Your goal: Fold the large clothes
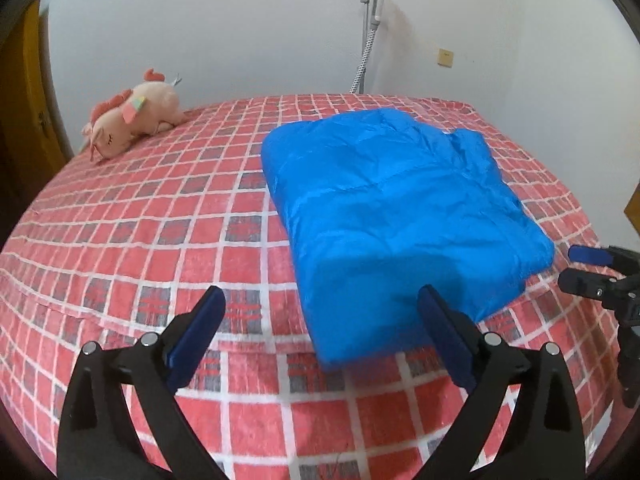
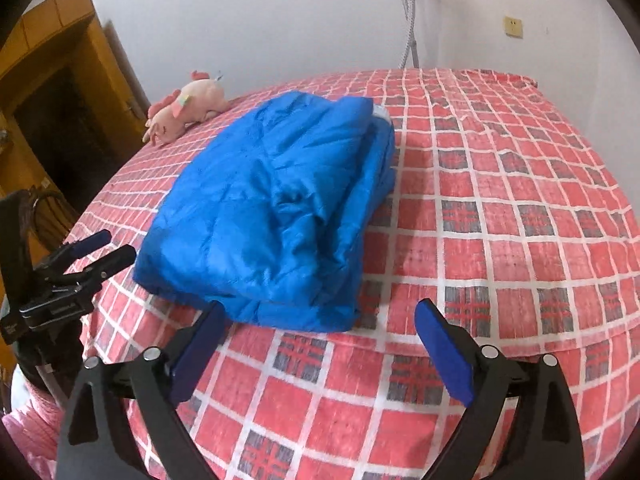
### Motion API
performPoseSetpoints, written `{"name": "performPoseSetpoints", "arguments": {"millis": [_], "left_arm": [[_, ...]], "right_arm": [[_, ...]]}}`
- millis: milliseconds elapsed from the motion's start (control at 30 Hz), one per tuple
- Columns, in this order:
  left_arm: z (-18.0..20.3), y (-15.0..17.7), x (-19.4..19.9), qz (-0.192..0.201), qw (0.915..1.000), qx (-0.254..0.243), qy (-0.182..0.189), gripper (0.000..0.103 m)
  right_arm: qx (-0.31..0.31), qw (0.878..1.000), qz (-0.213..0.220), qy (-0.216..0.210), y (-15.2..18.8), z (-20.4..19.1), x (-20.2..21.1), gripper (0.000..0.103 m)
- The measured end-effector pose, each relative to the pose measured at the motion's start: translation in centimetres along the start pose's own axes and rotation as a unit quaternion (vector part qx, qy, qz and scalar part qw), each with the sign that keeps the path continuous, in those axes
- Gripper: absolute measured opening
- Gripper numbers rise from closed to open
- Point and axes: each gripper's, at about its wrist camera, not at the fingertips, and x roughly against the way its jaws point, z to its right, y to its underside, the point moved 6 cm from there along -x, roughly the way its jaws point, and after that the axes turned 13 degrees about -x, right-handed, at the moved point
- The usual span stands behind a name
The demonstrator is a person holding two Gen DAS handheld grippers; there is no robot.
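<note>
Jacket point(image 1: 400, 208): blue, padded, folded into a thick rectangle; lies on the bed point(image 1: 160, 240), right of centre in the left wrist view, left of centre in the right.

Bed: red check cover with white lines and grey squares.

Left tongs point(image 1: 322, 320): spread wide, nothing gripped; right pad overlaps the jacket's near edge in view, contact uncertain.

Right tongs point(image 2: 320, 328): spread wide, empty; just short of the jacket's near edge.

Plush toy point(image 1: 132, 118): pink, lying at the bed's far left corner, well apart from the jacket.

Wall point(image 1: 240, 32): white, behind the bed.
</note>
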Motion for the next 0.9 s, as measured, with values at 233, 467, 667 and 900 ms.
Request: {"name": "performPoseSetpoints", "arguments": {"millis": [233, 467, 667, 900], "left_arm": [[1.1, 1.0, 1.8, 0.001, 0.9999, 0.004, -0.012, 0.096], [1.4, 1.4, 3.2, 0.01, 0.9997, 0.008, -0.023, 0.097], [1.5, 1.8, 4.1, 0.009, 0.9995, 0.011, -0.027, 0.097], [1.5, 2.5, 5.1, 0.009, 0.9993, 0.015, -0.033, 0.097]], "right_arm": [[0.007, 1.0, 0.008, 0.008, 1.2, -0.9, 1.1, 0.097], [0.017, 0.999, 0.023, 0.034, 2.0, -1.2, 1.8, 0.097], [0.016, 0.999, 0.028, 0.036, 2.6, -1.6, 2.6, 0.097], [0.019, 0.999, 0.031, 0.032, 3.3, -2.2, 3.5, 0.097]]}}
